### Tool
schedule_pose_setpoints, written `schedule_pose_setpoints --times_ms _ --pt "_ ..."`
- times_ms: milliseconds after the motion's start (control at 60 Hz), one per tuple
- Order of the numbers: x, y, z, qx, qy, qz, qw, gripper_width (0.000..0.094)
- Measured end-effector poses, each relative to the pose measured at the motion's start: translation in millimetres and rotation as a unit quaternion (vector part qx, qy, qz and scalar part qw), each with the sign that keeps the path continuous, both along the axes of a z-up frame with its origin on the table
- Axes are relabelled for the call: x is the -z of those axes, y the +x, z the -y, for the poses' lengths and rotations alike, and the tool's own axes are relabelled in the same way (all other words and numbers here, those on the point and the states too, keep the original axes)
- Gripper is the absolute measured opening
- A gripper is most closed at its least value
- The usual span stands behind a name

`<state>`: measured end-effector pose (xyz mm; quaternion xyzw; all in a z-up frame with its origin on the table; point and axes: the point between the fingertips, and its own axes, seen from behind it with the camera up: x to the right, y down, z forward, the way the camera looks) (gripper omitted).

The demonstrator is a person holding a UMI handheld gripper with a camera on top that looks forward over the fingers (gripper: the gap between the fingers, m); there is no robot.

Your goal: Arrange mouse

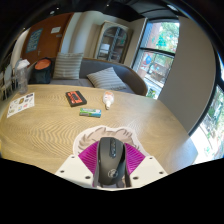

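Round wooden table [60, 130], pale grain, bare over most of its top. At twelve o'clock on it, toward the far rim, a dark red-edged box [75, 98] lying flat. At one o'clock, near that box, a small white bottle [108, 100]. Closer in toward the centre, a flat green packet [91, 113]. At ten o'clock by the rim, a printed paper sheet [21, 104]. All four well apart, none touching.

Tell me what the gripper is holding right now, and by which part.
The gripper is shut on the black and grey computer mouse, its pink-padded fingers pressing the mouse's two long sides, above the round wooden table.
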<state>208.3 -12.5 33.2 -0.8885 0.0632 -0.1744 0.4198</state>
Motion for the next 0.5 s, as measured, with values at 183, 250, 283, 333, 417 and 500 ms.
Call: schedule_pose_setpoints --times_ms 183,250,283,333,417,500 --pt "32 21 7 0.000 -0.016 -0.022 1.000 0.0432" --pt "37 15 9 0.006 -0.024 -0.034 0.999 0.0512" --pt "38 8 8 0.014 -0.022 -0.048 0.999 0.0629" --pt "34 -4 11 0.023 -0.012 -0.068 0.997 0.0821" --pt "24 -26 22 0.032 0.002 -0.077 0.997 0.0860" --pt "10 -52 42 0.035 0.019 -0.081 0.996 0.0866"
